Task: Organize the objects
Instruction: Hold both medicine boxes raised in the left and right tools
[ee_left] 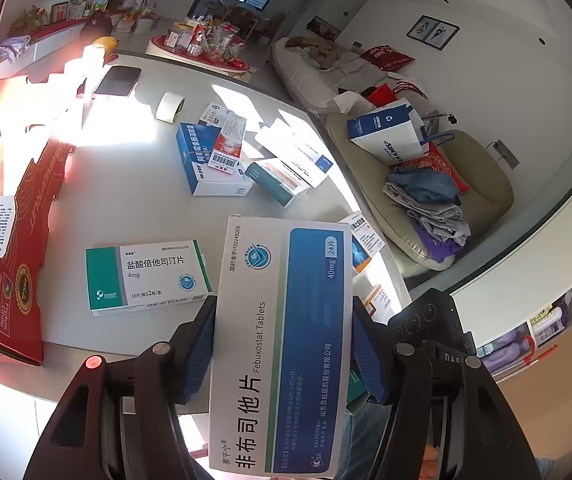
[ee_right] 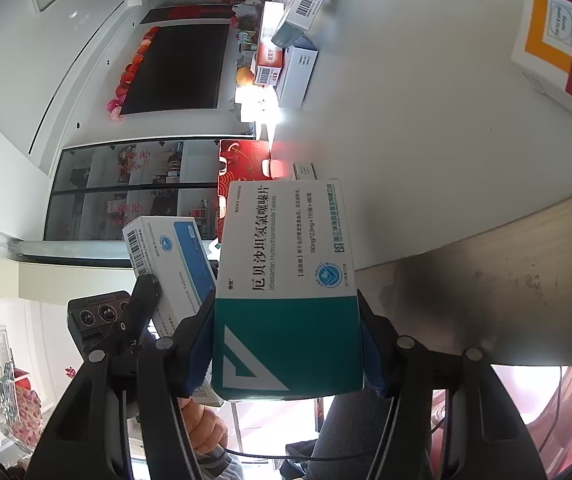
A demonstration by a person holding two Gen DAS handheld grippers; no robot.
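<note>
Your left gripper (ee_left: 284, 344) is clamped on a flat, glossy white-and-blue Febuxostat carton (ee_left: 282, 344), held lifted above the near edge of the smooth grey worktop (ee_left: 134, 184). Your right gripper (ee_right: 287, 336) grips a white-and-teal Irbesartan carton (ee_right: 286, 292), also raised off the worktop. On the worktop lie a green-and-white cardboard box (ee_left: 148, 276), a roll of tape (ee_left: 170, 107) and a dark phone (ee_left: 118, 81).
</note>
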